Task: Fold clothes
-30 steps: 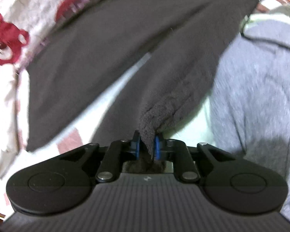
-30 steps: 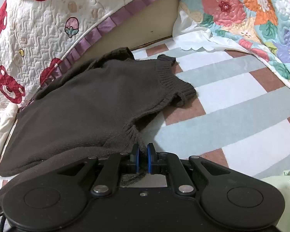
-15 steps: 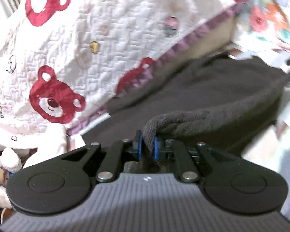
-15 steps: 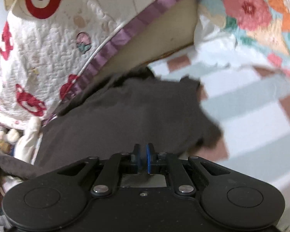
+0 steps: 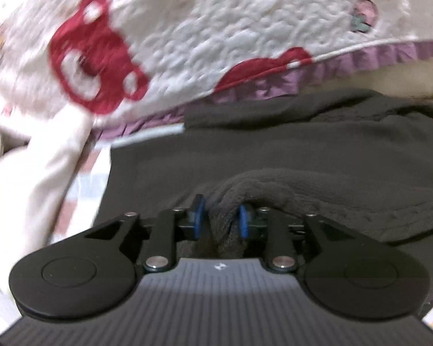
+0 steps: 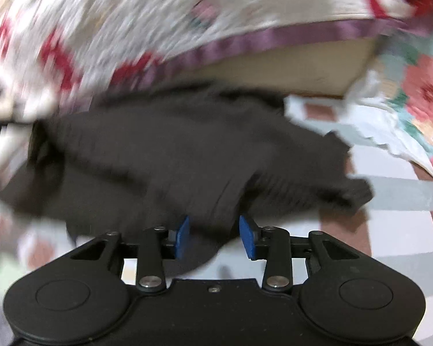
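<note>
Left wrist view: your left claw (image 5: 220,216) and right claw (image 6: 215,238) have just been opening, 2 loosened around dark sweater (image 5: 317,158); snagged fleece could undo your fold.

A white quilt (image 5: 245,43) printed with red bears and edged in purple hangs over a beige bed frame (image 6: 288,66), beside a floral quilt (image 6: 418,92) and a sheet (image 6: 389,230) checked grey, white and brown.

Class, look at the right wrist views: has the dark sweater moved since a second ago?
Yes. The dark sweater has been folded over toward the teddy-bear quilt, uncovering striped sheet nearer the right gripper, whose jaws have just been opening.
</note>
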The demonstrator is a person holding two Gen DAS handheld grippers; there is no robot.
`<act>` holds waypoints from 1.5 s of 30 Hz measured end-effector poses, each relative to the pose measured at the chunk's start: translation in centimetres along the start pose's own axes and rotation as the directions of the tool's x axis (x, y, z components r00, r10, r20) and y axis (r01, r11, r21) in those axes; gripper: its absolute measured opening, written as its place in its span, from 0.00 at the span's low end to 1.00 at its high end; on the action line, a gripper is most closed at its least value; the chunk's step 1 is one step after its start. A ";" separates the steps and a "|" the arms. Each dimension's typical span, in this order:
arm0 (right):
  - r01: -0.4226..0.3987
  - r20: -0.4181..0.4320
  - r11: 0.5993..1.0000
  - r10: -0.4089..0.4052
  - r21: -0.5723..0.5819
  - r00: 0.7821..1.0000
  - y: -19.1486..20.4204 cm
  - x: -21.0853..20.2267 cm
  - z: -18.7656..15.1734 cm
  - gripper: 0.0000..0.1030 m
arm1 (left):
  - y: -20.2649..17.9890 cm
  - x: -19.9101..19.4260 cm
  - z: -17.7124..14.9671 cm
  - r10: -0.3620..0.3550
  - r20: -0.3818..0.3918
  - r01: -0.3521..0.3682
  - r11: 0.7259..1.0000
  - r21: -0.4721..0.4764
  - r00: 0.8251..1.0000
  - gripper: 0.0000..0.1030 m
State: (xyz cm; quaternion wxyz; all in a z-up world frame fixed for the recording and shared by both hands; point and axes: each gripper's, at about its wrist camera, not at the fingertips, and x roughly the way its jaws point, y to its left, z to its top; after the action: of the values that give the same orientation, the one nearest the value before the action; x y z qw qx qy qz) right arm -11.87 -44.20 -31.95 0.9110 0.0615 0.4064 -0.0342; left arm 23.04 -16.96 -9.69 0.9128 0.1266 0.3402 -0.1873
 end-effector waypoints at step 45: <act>-0.017 0.024 0.999 0.016 0.038 1.000 3.9 5.9 0.9 0.63 | 10.2 0.7 -7.0 0.049 -0.146 -0.105 0.909 -0.403 0.988 0.47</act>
State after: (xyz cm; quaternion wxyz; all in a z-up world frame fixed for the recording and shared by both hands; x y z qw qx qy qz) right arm -6.86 -40.51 -35.42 0.9147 0.0819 0.3941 -0.0354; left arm 23.85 -5.50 -14.28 0.9010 -0.0421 0.4265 -0.0669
